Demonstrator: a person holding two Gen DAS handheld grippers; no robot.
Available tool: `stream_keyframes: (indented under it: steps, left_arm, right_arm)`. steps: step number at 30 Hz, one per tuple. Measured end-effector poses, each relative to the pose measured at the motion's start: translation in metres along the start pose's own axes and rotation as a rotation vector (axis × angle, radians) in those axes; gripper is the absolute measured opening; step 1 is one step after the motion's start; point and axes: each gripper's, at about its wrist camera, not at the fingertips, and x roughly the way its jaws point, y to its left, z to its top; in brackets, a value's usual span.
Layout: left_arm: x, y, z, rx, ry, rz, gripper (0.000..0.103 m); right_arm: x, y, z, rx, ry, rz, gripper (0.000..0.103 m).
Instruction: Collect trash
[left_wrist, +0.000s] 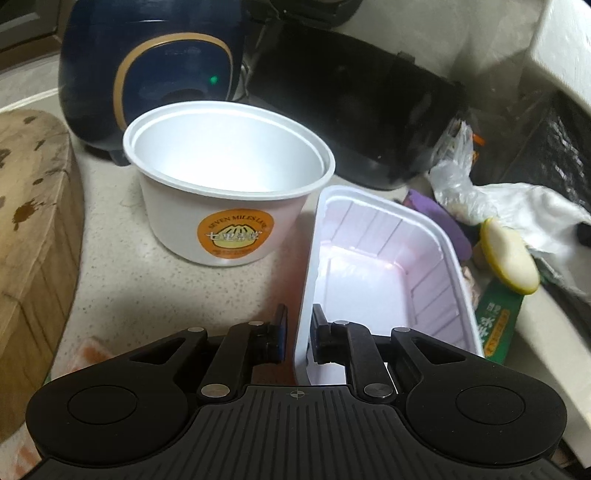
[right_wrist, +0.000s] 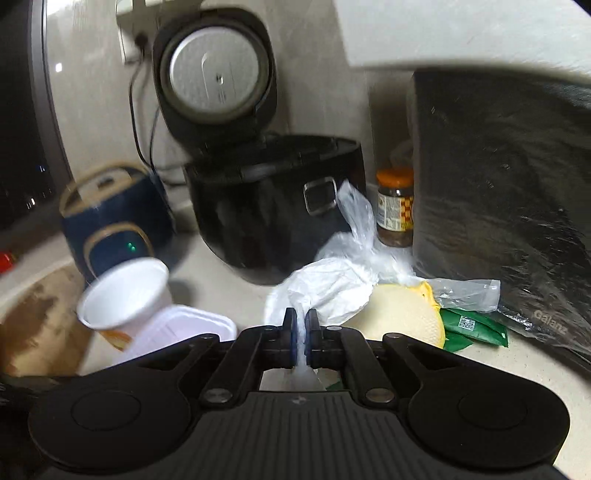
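My left gripper (left_wrist: 300, 328) is shut on the near wall of a white rectangular plastic tray (left_wrist: 373, 273), one finger outside and one inside. A white round tub (left_wrist: 225, 184) with an orange sticker stands just left of the tray. My right gripper (right_wrist: 301, 334) is shut on a crumpled white plastic bag (right_wrist: 332, 288), whose film runs between the pads. Behind the bag lies a pale yellow fruit slice (right_wrist: 402, 314), seen also as the slice (left_wrist: 509, 258) in the left wrist view. The tub (right_wrist: 122, 299) and tray (right_wrist: 188, 325) show at the left of the right wrist view.
A black rice cooker (right_wrist: 273, 210) with its lid up and a dark blue appliance (left_wrist: 147, 74) stand at the back. A jar (right_wrist: 395, 206), green packets (right_wrist: 472, 328) and a black foil-wrapped block (right_wrist: 509, 192) sit at right. A wooden chopping block (left_wrist: 33, 221) lies at left.
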Motion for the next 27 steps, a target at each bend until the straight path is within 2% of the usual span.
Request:
stream_keyframes:
  steps: [3, 7, 9, 11, 14, 17, 21, 24, 27]
  left_arm:
    - [-0.001, 0.001, -0.001, 0.005, -0.011, -0.012, 0.013]
    - [-0.011, 0.009, -0.001, -0.050, -0.032, -0.071, 0.011]
    - [-0.027, 0.006, 0.000, -0.056, -0.066, -0.126, 0.011]
    - [-0.046, -0.005, -0.001, -0.017, -0.098, -0.206, 0.011]
    - [-0.066, -0.032, -0.012, 0.061, -0.090, -0.318, 0.010]
    - [-0.068, -0.063, -0.032, 0.157, -0.014, -0.414, 0.010]
    - [-0.046, -0.093, -0.076, 0.250, 0.158, -0.488, 0.011]
    - [-0.020, -0.098, -0.112, 0.235, 0.312, -0.447, 0.011]
    - [0.007, -0.099, -0.152, 0.244, 0.409, -0.337, 0.011]
  right_arm:
    - [-0.020, 0.006, -0.005, -0.026, -0.018, -0.007, 0.004]
    - [-0.045, 0.007, -0.021, -0.024, -0.014, -0.015, 0.004]
    - [-0.061, 0.006, -0.032, -0.014, -0.012, -0.032, 0.004]
    - [-0.077, 0.005, -0.042, -0.009, -0.014, -0.057, 0.004]
    - [-0.103, 0.000, -0.060, 0.009, -0.016, -0.099, 0.004]
    - [-0.123, -0.012, -0.082, 0.054, 0.001, -0.170, 0.004]
    - [-0.140, -0.039, -0.118, 0.174, 0.058, -0.277, 0.004]
    - [-0.147, -0.054, -0.145, 0.241, 0.113, -0.353, 0.004]
    - [-0.155, -0.067, -0.169, 0.271, 0.164, -0.381, 0.004]
